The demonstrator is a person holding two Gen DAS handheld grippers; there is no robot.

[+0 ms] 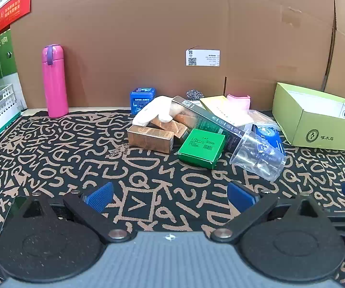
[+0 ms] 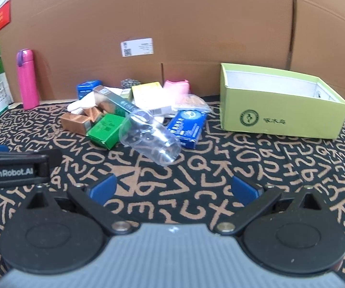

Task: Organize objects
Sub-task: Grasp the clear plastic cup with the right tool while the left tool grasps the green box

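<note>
**Clutter awaits sorting beside open box**

Both the left gripper (image 1: 170, 195) and right gripper (image 2: 173, 189) hover with jaws wide apart and empty above the patterned surface (image 2: 256, 168). A heap of small boxes (image 2: 105, 129), with a clear plastic cup (image 2: 149, 138) on its side, lies left of the open green box (image 2: 283, 117). A pink bottle (image 1: 54, 81) stands upright, well apart at the cardboard wall (image 1: 148, 36).

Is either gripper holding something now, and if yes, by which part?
Nothing is held. The left gripper and the right gripper are both open over the patterned mat, short of the pile.
</note>
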